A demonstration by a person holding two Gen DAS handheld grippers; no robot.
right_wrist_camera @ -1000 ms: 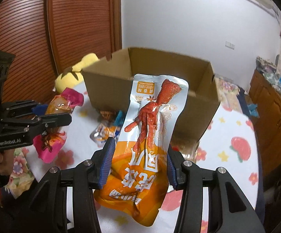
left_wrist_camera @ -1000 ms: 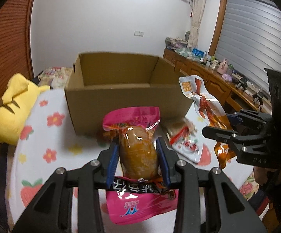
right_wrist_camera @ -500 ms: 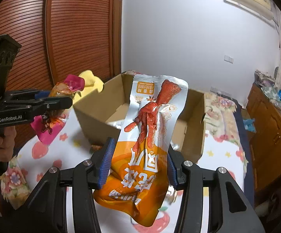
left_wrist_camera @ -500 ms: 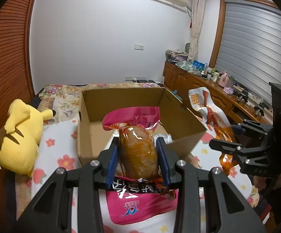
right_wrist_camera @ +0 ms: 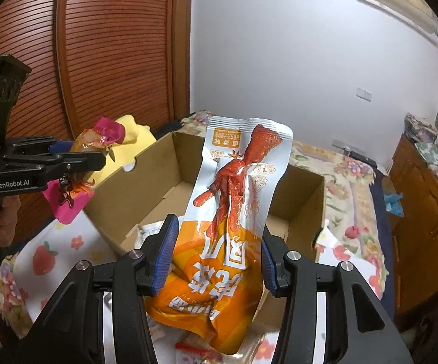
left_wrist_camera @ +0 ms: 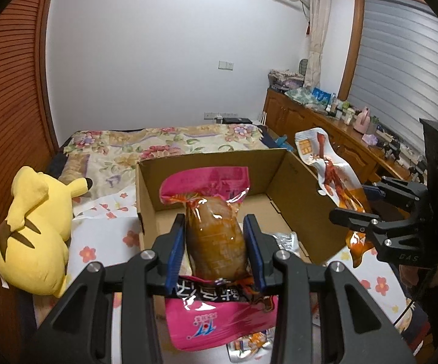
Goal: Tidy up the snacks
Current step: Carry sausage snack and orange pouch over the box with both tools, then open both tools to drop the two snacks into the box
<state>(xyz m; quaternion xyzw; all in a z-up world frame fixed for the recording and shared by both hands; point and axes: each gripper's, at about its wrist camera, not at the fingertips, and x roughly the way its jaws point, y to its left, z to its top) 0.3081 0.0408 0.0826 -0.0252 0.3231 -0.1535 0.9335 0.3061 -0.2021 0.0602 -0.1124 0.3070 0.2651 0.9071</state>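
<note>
Left tool (left_wrist_camera: 215, 251): clenched on a pink snack pack (left_wrist_camera: 215, 239), its blue pads pressing both sides of the clear brown middle; the pack stands upright, pink top above the pads, pink printed bottom hanging below them.
Right tool (right_wrist_camera: 217, 256): grasping an orange-and-white chicken-foot snack pouch (right_wrist_camera: 234, 212), blue pads against the pouch's orange lower half; the white top with the red foot picture rises upright above them.
Pink snack pack, place: held in the air in front of the near wall of the cardboard box (left_wrist_camera: 297, 188), above the box's open top in the left wrist view.
Chicken-foot pouch, place: held in the air over the near right side of the box; in the left wrist view it shows beside the box's right wall.
Cardboard box: open, flaps down, standing on the bed; a silver-white packet (left_wrist_camera: 285, 239) lies on its floor.
Bed (left_wrist_camera: 103, 236): covered by a white sheet with flowers and strawberries; more small packets (left_wrist_camera: 249, 345) lie on it below the left tool.
Yellow plush toy (left_wrist_camera: 34, 230): lying on the bed just left of the box.
Person's hand (right_wrist_camera: 0, 221): gripping the left tool's handle, seen at the left edge of the right wrist view.
Background: a wooden sideboard (left_wrist_camera: 319, 127) with clutter along the right wall.
</note>
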